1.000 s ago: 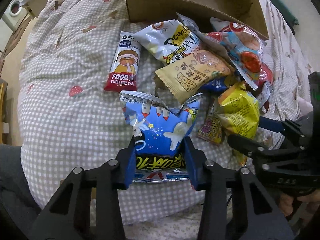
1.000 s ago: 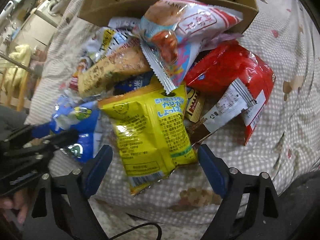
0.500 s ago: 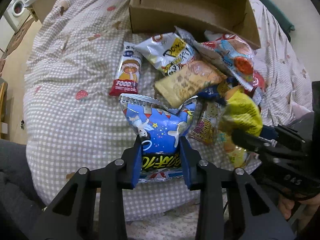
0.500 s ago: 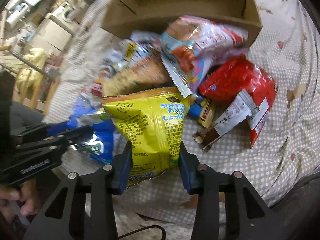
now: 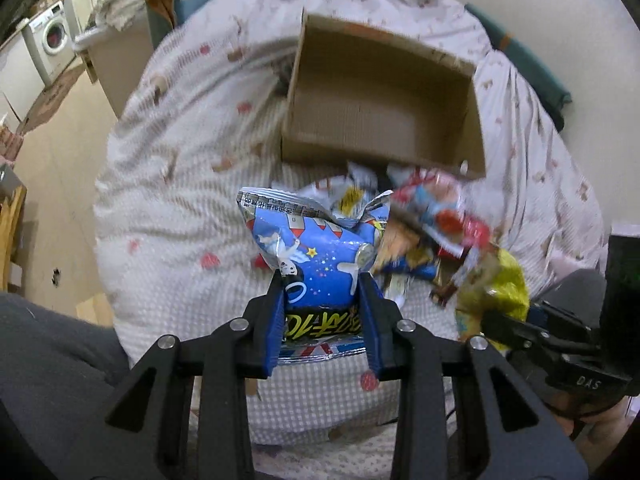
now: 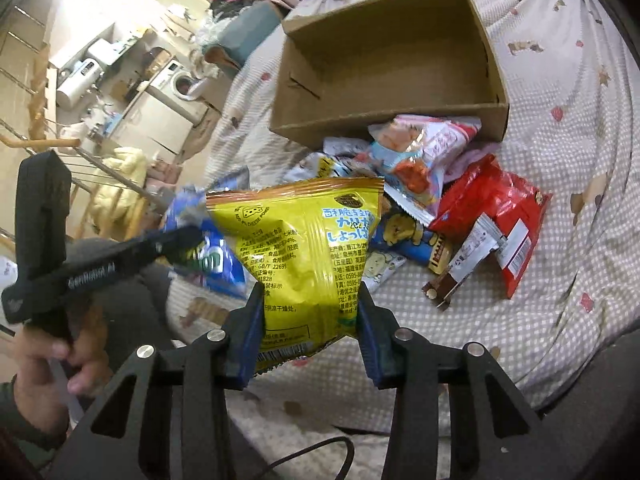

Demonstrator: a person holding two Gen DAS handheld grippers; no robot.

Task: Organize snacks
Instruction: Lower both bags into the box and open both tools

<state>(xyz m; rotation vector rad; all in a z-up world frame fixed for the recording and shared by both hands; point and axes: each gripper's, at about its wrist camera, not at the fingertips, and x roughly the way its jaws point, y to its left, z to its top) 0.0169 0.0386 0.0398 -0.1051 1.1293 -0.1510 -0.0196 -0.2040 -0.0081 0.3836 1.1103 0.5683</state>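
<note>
My left gripper [image 5: 322, 296] is shut on a blue snack bag [image 5: 320, 256] with star and rocket print, held up off the bed. In the right wrist view my right gripper [image 6: 310, 300] is shut on a yellow snack bag [image 6: 304, 248], also lifted. Each gripper shows in the other's view: the right gripper [image 5: 492, 320] with the yellow bag [image 5: 496, 284], the left gripper [image 6: 192, 236] with the blue bag [image 6: 212, 256]. Beyond both stands an open cardboard box [image 5: 384, 100], seen as the same box [image 6: 392, 64] from the right, nothing visible inside.
A pile of snack packets [image 6: 420, 160] lies on the checked bedspread [image 5: 168, 184] just before the box, with a red bag [image 6: 492, 208] and a chocolate bar [image 6: 452, 276] at its right. A person's hand [image 6: 52, 360] holds the left gripper. A washing machine [image 5: 52, 36] stands beyond the bed.
The right gripper closed on the yellow bag. Both grippers rose with their bags and tilted up, so the box interior and the room beyond came into view.
</note>
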